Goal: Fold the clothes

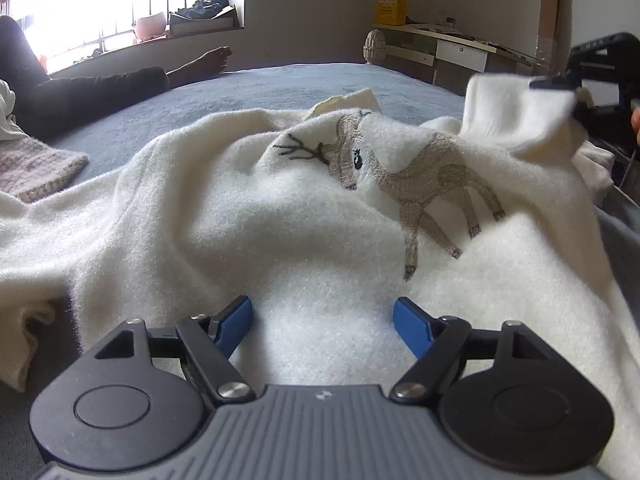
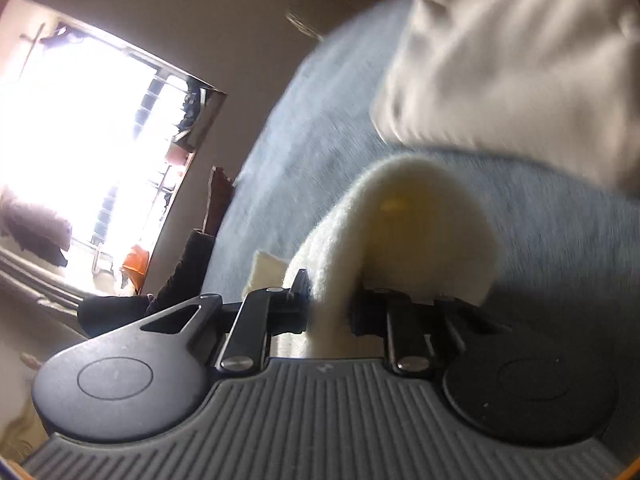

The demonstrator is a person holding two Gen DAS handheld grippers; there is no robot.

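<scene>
A cream fleece sweater [image 1: 224, 216] with an embroidered deer [image 1: 424, 184] lies rumpled on the blue-grey bed [image 1: 280, 84]. My left gripper [image 1: 323, 320] stands open, its blue pads [image 1: 412, 326] resting on the sweater's near part with fabric between them. My right gripper [image 1: 568, 92] appears at the far right of the left wrist view, lifting a cream cuff or edge [image 1: 516, 108]. In the tilted, blurred right wrist view the right gripper [image 2: 330, 312] is shut on a fold of the cream sweater [image 2: 400, 232], which arches up from the jaws.
A person's dark-trousered leg and bare foot [image 1: 200, 64] lie across the bed's far left. A pink knit piece [image 1: 36, 168] lies at the left. A window [image 1: 100, 0], a yellow box [image 1: 392, 2] and a desk [image 1: 448, 46] stand behind. More pale cloth [image 2: 508, 68] fills the upper right.
</scene>
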